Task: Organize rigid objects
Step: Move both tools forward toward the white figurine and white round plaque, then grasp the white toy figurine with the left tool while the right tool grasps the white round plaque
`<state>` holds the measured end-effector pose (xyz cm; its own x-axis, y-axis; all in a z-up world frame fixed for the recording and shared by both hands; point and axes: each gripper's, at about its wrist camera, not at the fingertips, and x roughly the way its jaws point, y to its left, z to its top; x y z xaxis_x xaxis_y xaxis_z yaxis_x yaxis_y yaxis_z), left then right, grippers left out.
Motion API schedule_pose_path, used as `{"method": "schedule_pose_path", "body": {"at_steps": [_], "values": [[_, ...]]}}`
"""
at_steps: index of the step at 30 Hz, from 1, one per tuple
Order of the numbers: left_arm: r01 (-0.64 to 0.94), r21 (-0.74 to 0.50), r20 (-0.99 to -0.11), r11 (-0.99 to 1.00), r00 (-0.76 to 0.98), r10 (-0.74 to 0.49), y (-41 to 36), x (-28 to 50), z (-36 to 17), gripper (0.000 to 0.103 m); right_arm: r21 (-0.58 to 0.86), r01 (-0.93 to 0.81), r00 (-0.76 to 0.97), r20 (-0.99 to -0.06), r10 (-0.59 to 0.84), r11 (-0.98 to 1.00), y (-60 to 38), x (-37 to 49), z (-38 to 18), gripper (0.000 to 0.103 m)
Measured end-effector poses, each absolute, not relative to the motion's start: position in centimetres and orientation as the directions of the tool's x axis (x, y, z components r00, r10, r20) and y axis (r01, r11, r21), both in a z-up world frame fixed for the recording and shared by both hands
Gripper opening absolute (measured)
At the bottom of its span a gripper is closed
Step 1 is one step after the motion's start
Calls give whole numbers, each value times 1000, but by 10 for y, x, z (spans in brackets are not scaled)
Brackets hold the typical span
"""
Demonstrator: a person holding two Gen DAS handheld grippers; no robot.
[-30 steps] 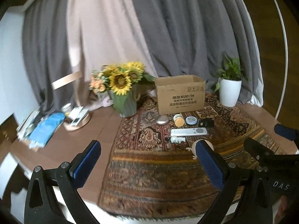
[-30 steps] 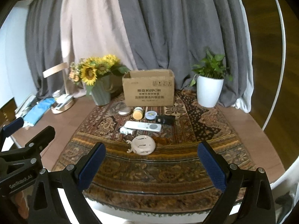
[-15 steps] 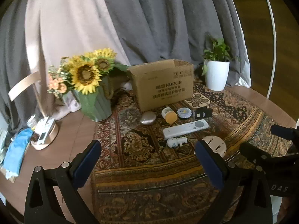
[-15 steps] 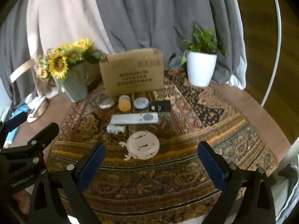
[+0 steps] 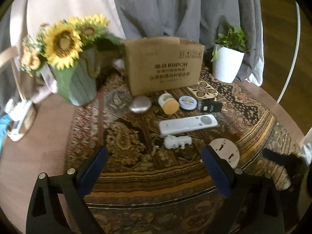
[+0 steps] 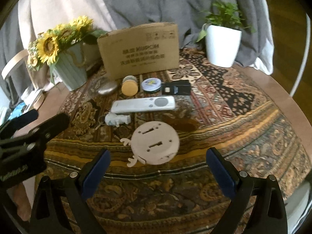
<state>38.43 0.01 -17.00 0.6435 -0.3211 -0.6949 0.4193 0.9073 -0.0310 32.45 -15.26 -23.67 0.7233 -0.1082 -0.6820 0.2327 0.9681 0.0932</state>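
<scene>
Small objects lie on a patterned rug before a cardboard box [image 5: 163, 64] [image 6: 139, 50]: a silver pebble [image 5: 140, 107] [image 6: 107, 88], a yellow-lidded jar [image 5: 168, 104] [image 6: 129, 84], a round tin [image 5: 187, 102] [image 6: 151, 84], a black card [image 5: 210, 106] [image 6: 176, 88], a white remote [image 5: 188, 123] [image 6: 143, 104], a white keychain figure [image 5: 175, 142] [image 6: 117, 119] and a round wooden disc [image 5: 227, 152] [image 6: 155, 142]. My left gripper [image 5: 154, 167] is open and empty, short of the keychain figure. My right gripper [image 6: 158, 170] is open and empty, just short of the disc.
A green pot of sunflowers [image 5: 76, 85] [image 6: 68, 70] stands left of the box, a white potted plant [image 5: 227, 64] [image 6: 223, 44] right of it. Curtains hang behind. A dish with items [image 5: 18, 120] sits at the table's left edge.
Both grippers have moved forward toward the objects, which appear larger and closer. Both stay open and empty.
</scene>
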Motion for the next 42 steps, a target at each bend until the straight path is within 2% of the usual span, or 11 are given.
{"method": "schedule_pose_path", "body": {"at_steps": [13,19,28,34,36,38,42], "values": [[448,-32,-742,893,588,-322,-42,416,-205,88,152,184,727,-686,-30,971,-167,353,-265,87],[457,-5,-760,889,577,-301,-57,425,-218,86,136,162,721,-692,-24,977,-170,356,-269,84],[446,-35,-805,894,518,-290,-71,442,-236,78,154,116,721,-693,24,981,-173,372,-274,83],[428,-23,-830,904,496,-256,-76,447,-247,63,190,103,714,-697,61,976,-177,380,-278,83],[425,-3,-823,905,514,-244,-78,446,-247,57,202,95,709,-701,76,975,-177,382,-281,78],[430,-5,-820,903,514,-250,-78,447,-247,55,213,82,703,-705,95,973,-177,383,-283,68],[436,-19,-814,900,515,-267,-75,446,-247,54,215,87,705,-704,92,973,-177,382,-285,67]]}}
